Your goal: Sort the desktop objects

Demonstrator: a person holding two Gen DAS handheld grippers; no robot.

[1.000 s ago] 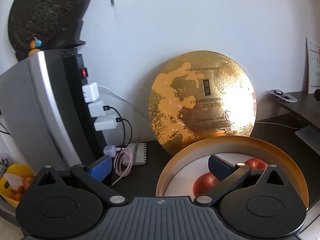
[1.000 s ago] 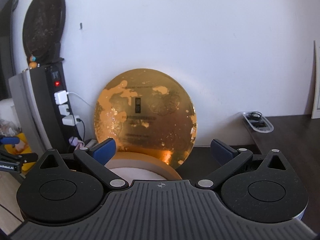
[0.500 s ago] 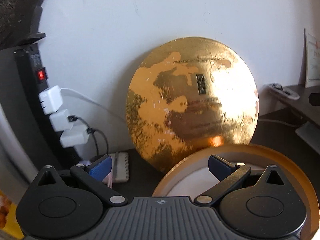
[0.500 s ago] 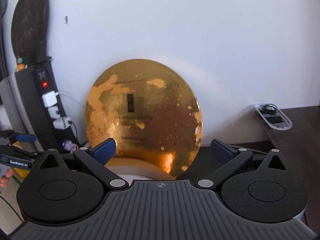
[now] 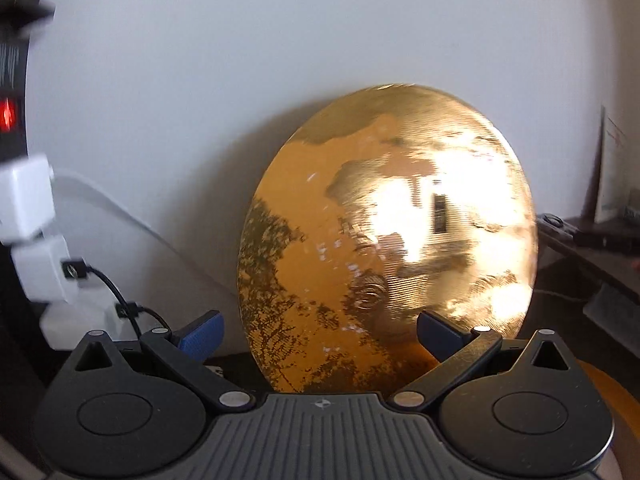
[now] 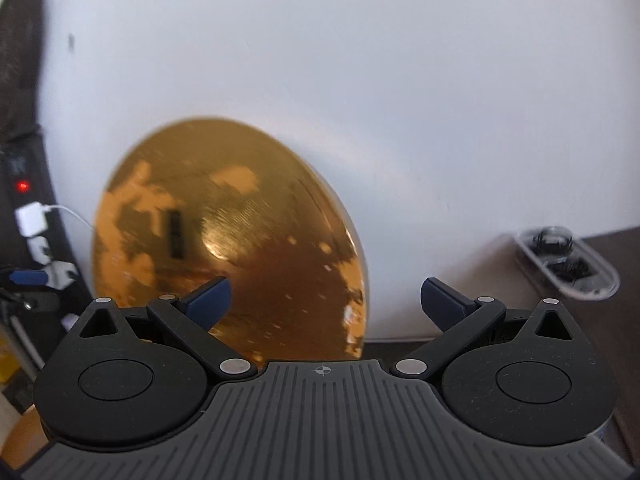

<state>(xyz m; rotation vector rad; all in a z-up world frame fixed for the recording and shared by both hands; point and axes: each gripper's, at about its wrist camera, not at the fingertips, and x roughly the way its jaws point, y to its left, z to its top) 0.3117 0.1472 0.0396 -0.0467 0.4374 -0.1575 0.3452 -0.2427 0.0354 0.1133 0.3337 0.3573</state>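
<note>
**Against the wall, a gold lid waits between two pairs of spread tongs**

At the back of the dark worktop (image 6: pixel 624 264), the round gold lid (image 5: pixel 386 236) stands on edge and leans against the white wall (image 5: pixel 280 60). The left tongs (image 5: pixel 319 334) and the right tongs (image 6: pixel 325 300) both face it with their blue-tipped fingers spread wide and nothing between them. Neither touches the lid.

The step in hand appears to be taking hold of the lid, probably to close the round box whose tan rim (image 5: pixel 612 384) shows at the lower right of the left view. A good grasp would take the rim on opposite sides, one pair of tongs per side, closing gently and together so the disc does not slide down the wall or pivot. Lifting it away from the wall before tilting it flat should keep its lower edge from scraping.

The lid is a thin, slightly domed disc with a brushed metallic foil face, mottled in bright and dark gold, and highly reflective; it is likely slippery. At the far left, white chargers (image 5: pixel 28 196) sit in a black power strip (image 6: pixel 20 176), cables trailing. A clear plastic tray (image 6: pixel 568 264) lies on the worktop at right.
</note>
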